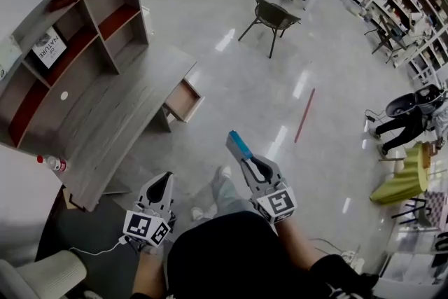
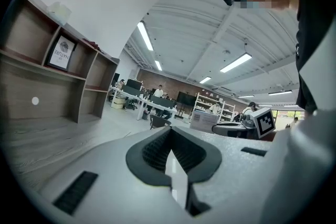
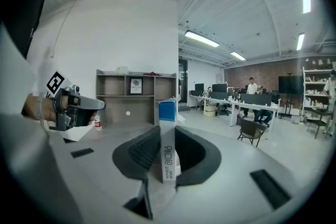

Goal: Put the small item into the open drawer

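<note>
My right gripper [image 1: 245, 154] is shut on a small white box with a blue end [image 1: 239, 144], held in the air over the floor, well away from the desk. In the right gripper view the box [image 3: 167, 113] stands upright between the pads of the right gripper [image 3: 167, 139]. The open drawer [image 1: 183, 100] sticks out of the desk's [image 1: 105, 115] far corner, ahead and left of the box. My left gripper [image 1: 161, 185] is low beside the desk's near end; its jaws [image 2: 170, 136] are shut with nothing between them.
A shelf unit [image 1: 70, 31] stands on the desk against the wall. A small bottle [image 1: 52, 163] stands near the desk's near end. A chair [image 1: 273, 16] is out on the shiny floor beyond. A white seat [image 1: 38, 275] is at bottom left.
</note>
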